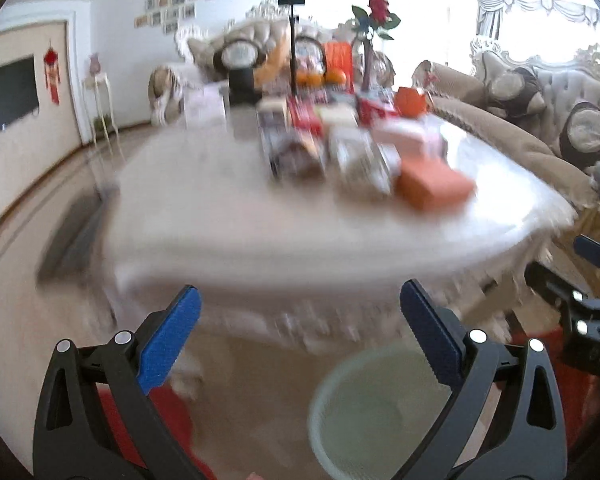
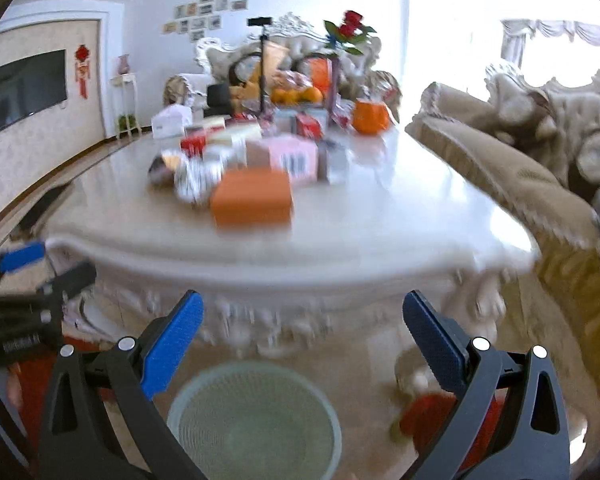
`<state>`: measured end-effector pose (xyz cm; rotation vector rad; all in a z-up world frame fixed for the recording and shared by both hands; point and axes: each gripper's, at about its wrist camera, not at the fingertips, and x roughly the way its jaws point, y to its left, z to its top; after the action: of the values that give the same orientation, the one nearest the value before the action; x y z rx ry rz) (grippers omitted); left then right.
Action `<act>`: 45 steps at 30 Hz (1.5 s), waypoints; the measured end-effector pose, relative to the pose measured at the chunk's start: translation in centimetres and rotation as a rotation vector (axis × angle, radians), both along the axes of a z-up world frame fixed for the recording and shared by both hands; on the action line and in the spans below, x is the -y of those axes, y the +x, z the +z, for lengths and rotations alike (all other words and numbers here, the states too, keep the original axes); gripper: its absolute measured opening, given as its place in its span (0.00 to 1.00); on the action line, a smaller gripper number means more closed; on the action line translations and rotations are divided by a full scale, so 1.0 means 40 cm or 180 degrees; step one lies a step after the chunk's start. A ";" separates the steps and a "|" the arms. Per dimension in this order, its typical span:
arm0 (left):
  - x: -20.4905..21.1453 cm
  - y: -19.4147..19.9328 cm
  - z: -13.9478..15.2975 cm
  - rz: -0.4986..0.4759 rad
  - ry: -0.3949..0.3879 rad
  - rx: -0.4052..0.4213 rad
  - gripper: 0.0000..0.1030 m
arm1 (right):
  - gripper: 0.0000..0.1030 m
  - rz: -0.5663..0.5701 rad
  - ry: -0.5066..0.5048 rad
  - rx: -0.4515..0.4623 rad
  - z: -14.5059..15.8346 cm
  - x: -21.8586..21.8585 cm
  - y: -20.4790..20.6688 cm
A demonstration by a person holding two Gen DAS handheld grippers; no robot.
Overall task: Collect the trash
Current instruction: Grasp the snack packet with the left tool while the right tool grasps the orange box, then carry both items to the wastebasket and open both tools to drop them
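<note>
Bin (image 2: 254,416) below right tongs (image 2: 302,336), boxes (image 2: 252,196) beyond

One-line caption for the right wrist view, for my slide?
Open right claw above a mesh bin, facing a white table cluttered with boxes, an orange box nearest.

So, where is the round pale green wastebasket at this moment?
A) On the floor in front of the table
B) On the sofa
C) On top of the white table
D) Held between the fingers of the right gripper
A: the wastebasket stands on the floor below the near edge of the table, and both grippers are open and empty.
</note>
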<state>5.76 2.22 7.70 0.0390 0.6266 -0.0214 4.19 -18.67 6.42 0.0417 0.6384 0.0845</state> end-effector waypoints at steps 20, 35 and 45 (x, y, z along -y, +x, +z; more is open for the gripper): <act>-0.056 0.555 -0.034 0.0004 -0.0417 -0.0819 0.94 | 0.92 0.0592 -0.0092 -0.0456 -0.040 -0.118 0.313; -0.083 0.535 -0.025 0.0020 -0.0444 -0.0760 0.46 | 0.67 0.0771 0.0268 -0.0513 -0.032 -0.094 0.310; -0.134 0.369 0.096 -0.0103 -0.0724 -0.0299 0.46 | 0.67 0.0606 0.0723 -0.0318 0.050 0.023 0.266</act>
<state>20.52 7.59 11.54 -0.1726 0.7142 -0.1262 14.85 -19.60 8.42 0.2056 0.7294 0.3405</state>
